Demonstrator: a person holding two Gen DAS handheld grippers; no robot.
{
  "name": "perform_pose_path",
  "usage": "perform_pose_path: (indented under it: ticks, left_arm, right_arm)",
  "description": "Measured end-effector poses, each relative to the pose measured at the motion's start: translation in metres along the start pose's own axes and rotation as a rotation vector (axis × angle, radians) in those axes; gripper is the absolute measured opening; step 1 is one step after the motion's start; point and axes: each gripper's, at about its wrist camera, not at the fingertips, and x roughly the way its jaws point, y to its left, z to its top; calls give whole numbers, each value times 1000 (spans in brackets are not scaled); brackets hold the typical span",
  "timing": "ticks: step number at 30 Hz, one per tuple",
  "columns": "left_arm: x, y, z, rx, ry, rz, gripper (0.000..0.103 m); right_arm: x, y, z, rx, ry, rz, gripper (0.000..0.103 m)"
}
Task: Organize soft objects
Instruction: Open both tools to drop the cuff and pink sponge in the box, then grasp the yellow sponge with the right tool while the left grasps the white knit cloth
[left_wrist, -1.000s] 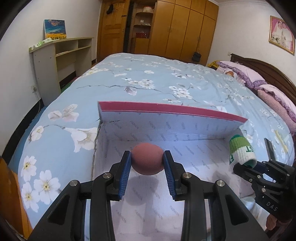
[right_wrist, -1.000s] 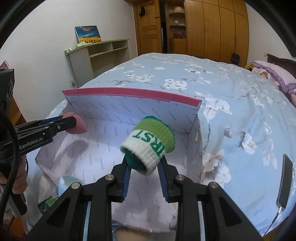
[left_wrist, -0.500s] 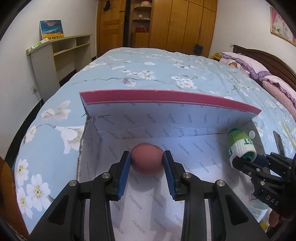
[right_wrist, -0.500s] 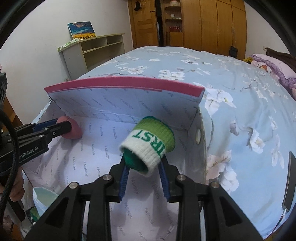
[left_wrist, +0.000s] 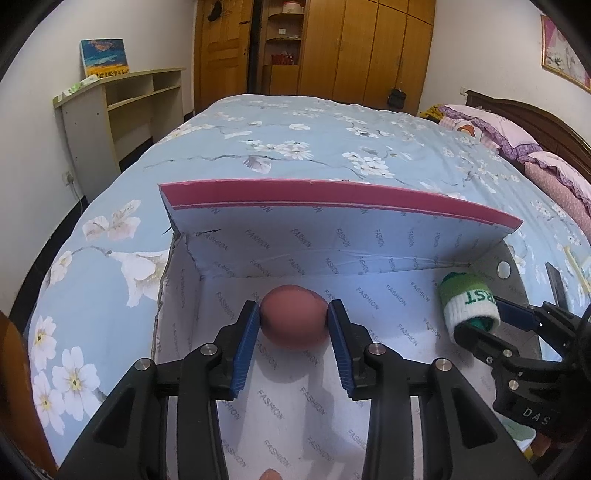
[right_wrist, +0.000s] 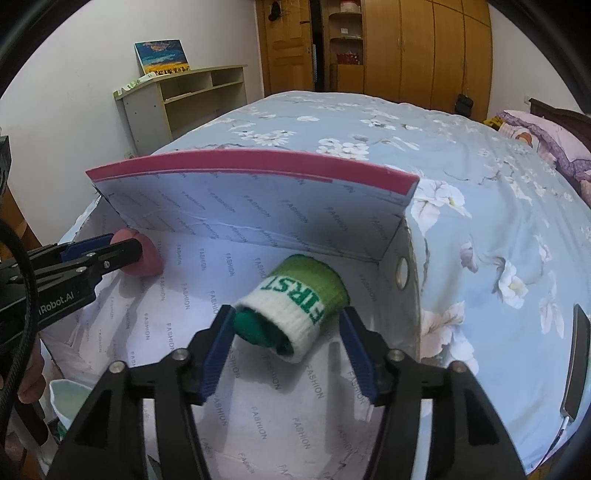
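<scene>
An open box (left_wrist: 332, 240) with a pink rim and white "FASHION" lining sits on the bed. My left gripper (left_wrist: 291, 332) is inside it, low over the floor on the left side, shut on a soft pink ball (left_wrist: 293, 317). In the right wrist view the ball (right_wrist: 147, 262) shows beyond the left gripper (right_wrist: 122, 251). A rolled green and white sock (right_wrist: 295, 306) lettered "FIRST" lies on the box floor (right_wrist: 258, 406) at the right. My right gripper (right_wrist: 288, 339) stands open around it, with gaps between the pads and the sock. The left wrist view also shows the sock (left_wrist: 467, 308).
The bed has a blue floral cover (left_wrist: 314, 155). A dark phone (right_wrist: 576, 362) lies on it right of the box. Pillows (left_wrist: 517, 140) lie far right, a shelf unit (left_wrist: 122, 110) stands by the left wall. A pale green container (right_wrist: 70, 398) sits below the box's near left corner.
My right gripper has opened and the sock has dropped from its fingers onto the box floor. Both grippers have moved lower into the box. The left still holds the ball.
</scene>
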Motion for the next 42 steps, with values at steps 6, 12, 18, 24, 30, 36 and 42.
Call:
perform_pose_path:
  ticks: [6,12,18,24,30,36,42]
  left_arm:
    - [-7,3,-2,0,-7,23,42]
    - [-20,8,-3,-16,-16,21,42]
    - [-33,11,-5,-20,-18,27,42]
    - [-46,11,-10,-17,-19,19,42]
    - [-64,9,-18,-14,-26,0,42]
    - [-79,5,-31,4,-9,-23,42]
    - [-95,4,-50,17,7,-56,42]
  right_arm:
    - [-7,-10,3,40,-11,16,71]
    - [-22,-11,3,52,-30,35,71]
    - [-37,-5,-3,41,-55,52,71]
    - [-53,-1,-10,43,-77,70,71]
    - [-69,2,-19,52,-88,81,71]
    - [-82,4,-30,66,-87,82,71]
    - [-95,4,-45,77,-95,77,71]
